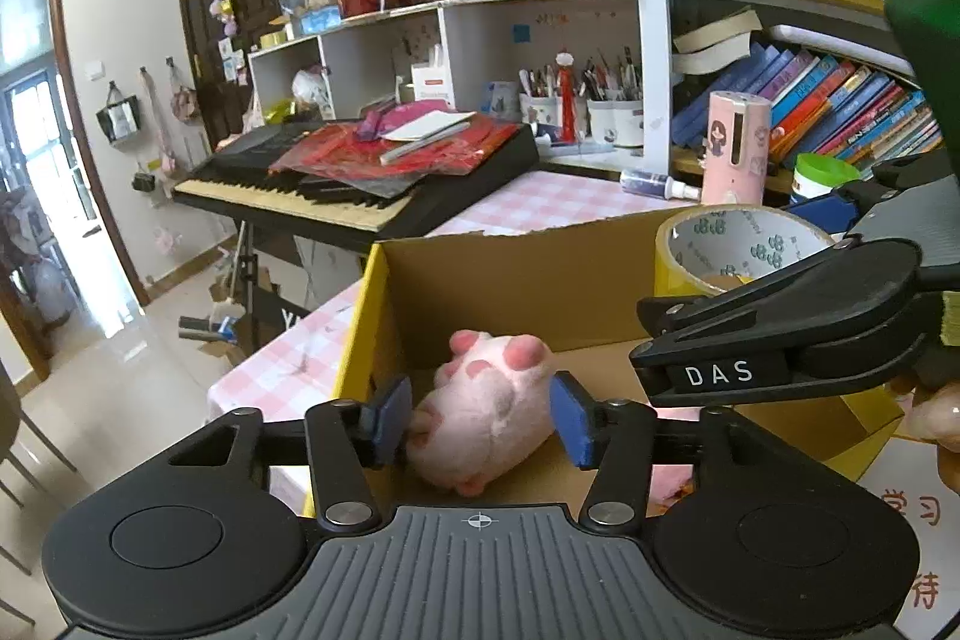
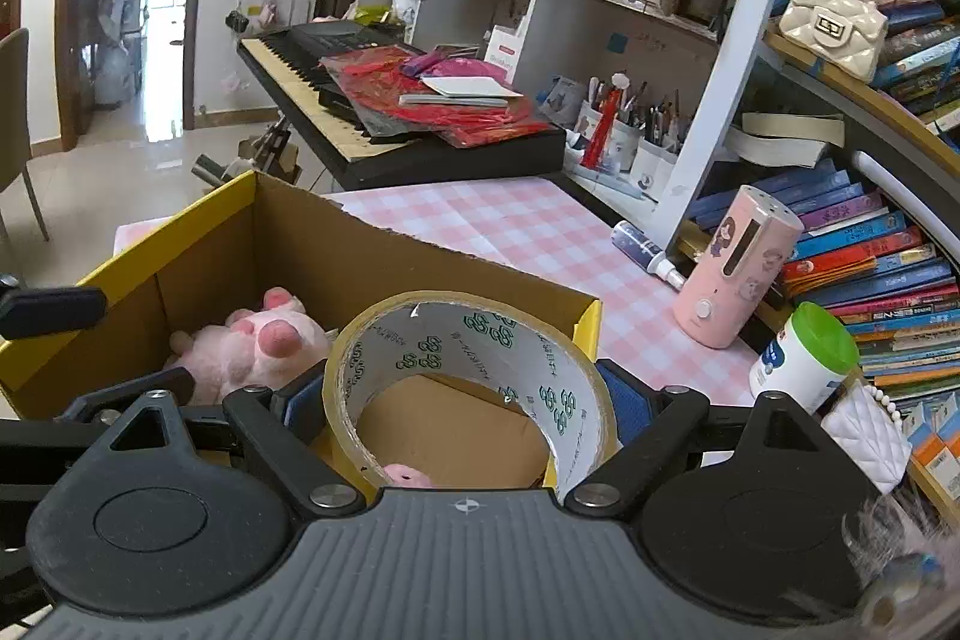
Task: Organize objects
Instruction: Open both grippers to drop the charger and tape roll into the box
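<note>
Cardboard box [image 2: 420,250] with yellow outer sides sits on the pink-and-white checked bench [image 2: 528,226], and both tools are hovering over it right now. Left tool [image 1: 480,415] has its blue pads [image 1: 390,415] spread on either side of a fluffy pink plush toy [image 1: 489,400] that's lying on the floor of the box near the left wall; the pads look close to the fur but not squeezing it, so I'd call that one released. Right tool [image 2: 471,403] is clamped on a wide roll of yellowish packing tape [image 2: 474,388] with a white core printed in green, gripping it by the outer sides and holding it above the box opening, with the core facing the camera so you can see the box bottom through it. From the left wrist view the same roll pokes up just behind the right tool's black finger, over the right half of the box. Off to the right on the bench there's a pink cylindrical gadget [image 2: 735,268] with cartoon stickers, a small blue spray bottle [image 2: 645,250] lying on its side, and a white tub with a green lid [image 2: 804,358]. Black electronic keyboard [image 2: 384,112] piled with red papers sits behind the bench.
</note>
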`<state>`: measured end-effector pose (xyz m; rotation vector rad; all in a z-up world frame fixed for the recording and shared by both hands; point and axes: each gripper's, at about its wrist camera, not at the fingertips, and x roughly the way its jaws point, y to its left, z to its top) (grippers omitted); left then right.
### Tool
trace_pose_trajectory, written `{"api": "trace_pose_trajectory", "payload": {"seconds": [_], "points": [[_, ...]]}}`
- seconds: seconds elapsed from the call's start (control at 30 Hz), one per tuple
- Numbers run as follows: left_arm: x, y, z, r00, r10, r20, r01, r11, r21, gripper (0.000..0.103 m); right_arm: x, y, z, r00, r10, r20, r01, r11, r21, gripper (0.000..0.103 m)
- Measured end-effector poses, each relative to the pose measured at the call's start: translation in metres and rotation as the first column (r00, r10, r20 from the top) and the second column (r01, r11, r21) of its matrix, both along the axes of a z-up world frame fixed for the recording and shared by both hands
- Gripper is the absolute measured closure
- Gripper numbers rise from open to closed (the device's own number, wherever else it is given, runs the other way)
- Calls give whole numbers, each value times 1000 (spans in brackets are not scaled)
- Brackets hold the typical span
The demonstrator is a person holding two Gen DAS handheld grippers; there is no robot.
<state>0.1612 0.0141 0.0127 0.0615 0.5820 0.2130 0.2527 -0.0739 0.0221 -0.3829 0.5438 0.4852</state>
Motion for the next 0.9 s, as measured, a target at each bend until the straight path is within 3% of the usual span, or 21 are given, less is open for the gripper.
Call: {"api": "trace_pose_trajectory", "payload": {"seconds": [0.07,0.37,0.57,0.9], "points": [[-1,2,0,1000,7,0,-7,1000,5,42,1,2,-2,1000,2,-5,-2,1000,-7,14],[-10,7,2,1000,21,16,-21,1000,4,32,1,10,-17,997,19,-71,-24,997,-76,14],[-20,10,7,999,28,46,-27,1000,-8,24,-8,6,-10,998,-5,-62,3,999,-34,13],[-45,16,22,993,35,113,-29,998,-47,23,-42,-10,20,995,-104,-5,104,991,81,13]]}}
